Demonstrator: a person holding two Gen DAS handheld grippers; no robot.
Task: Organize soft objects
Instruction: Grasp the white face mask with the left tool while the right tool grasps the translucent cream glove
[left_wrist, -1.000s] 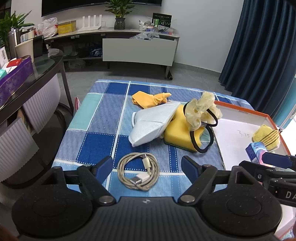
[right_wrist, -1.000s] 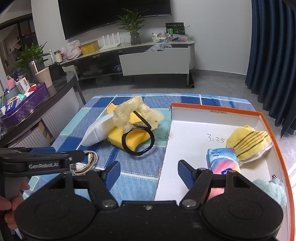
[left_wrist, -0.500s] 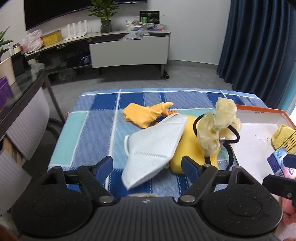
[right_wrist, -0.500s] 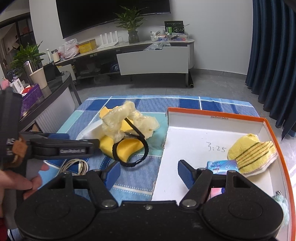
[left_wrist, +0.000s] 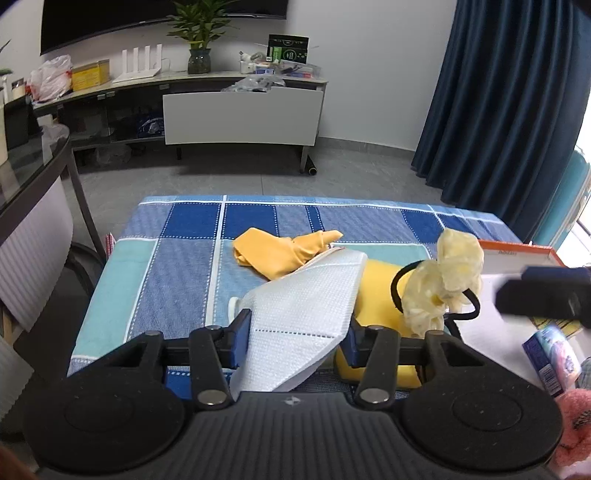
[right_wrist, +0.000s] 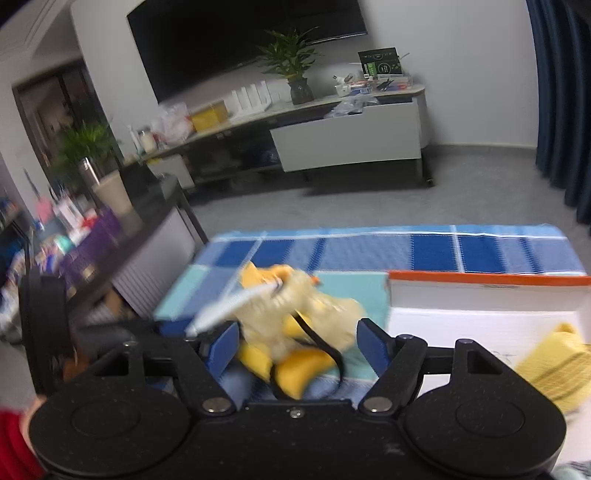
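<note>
Checked cloth (left_wrist: 177, 266) | left fingers (left_wrist: 242, 334) closing onto mask (left_wrist: 303, 317) | right fingers (right_wrist: 371, 343) spread

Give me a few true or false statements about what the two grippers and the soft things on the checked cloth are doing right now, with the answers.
1. The white face mask sits between the left gripper's fingers. True.
2. The right gripper is shut. False: its jaws stand wide apart.
3. The cream scrunchie lies inside the orange-rimmed box. False: it rests on the yellow sponge, outside the box.
4. An orange rubber glove lies behind the mask. True.
</note>
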